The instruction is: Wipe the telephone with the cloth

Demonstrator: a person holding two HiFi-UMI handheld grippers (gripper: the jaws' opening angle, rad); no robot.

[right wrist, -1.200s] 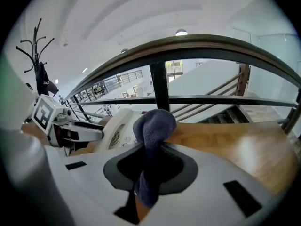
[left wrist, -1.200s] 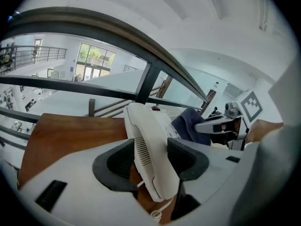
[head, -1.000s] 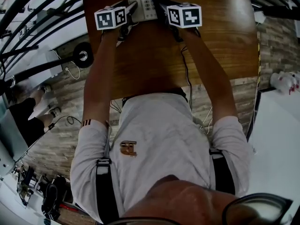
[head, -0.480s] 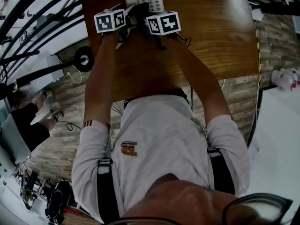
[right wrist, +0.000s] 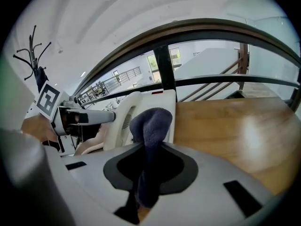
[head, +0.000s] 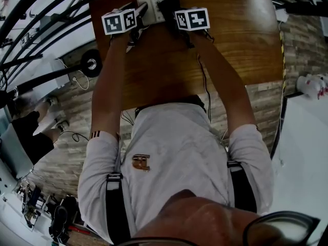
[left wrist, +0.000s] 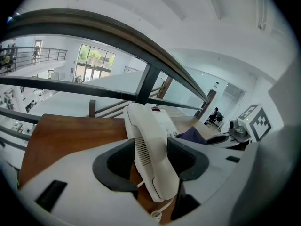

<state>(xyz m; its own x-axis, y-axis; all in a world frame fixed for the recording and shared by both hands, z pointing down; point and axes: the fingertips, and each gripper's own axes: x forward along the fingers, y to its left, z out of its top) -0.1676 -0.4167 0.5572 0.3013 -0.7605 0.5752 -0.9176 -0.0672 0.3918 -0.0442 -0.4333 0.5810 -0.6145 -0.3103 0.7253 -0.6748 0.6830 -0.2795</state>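
Wooden tabletop (head: 230, 45), brown and glossy, carries the whole job, with a dark metal railing (right wrist: 164, 60) behind the telephone. My right gripper (right wrist: 150, 166) is clamped on a dark blue fleecy cloth (right wrist: 151, 126), and the wad sticks out past the jaw tips as a rounded nose. Straight ahead of that nose stands the white desk telephone base (right wrist: 162, 99). I can't tell whether the cloth is touching it or only just short of it. The base's long axis runs away from me, roughly in line with the right gripper's jaws. I judge that strokes along that line would cover its face from near end to far.

Just left of the base is the white handset (left wrist: 150, 149), pinched across its width between the pads of my left gripper (head: 141, 12). Its long axis also points away from me, and its curly cord (left wrist: 155, 215) trails off the near end. The right gripper is the nearer one to the base's keypad side. The left gripper sits on the opposite flank of the base, so the cloth can work without my arms crossing.
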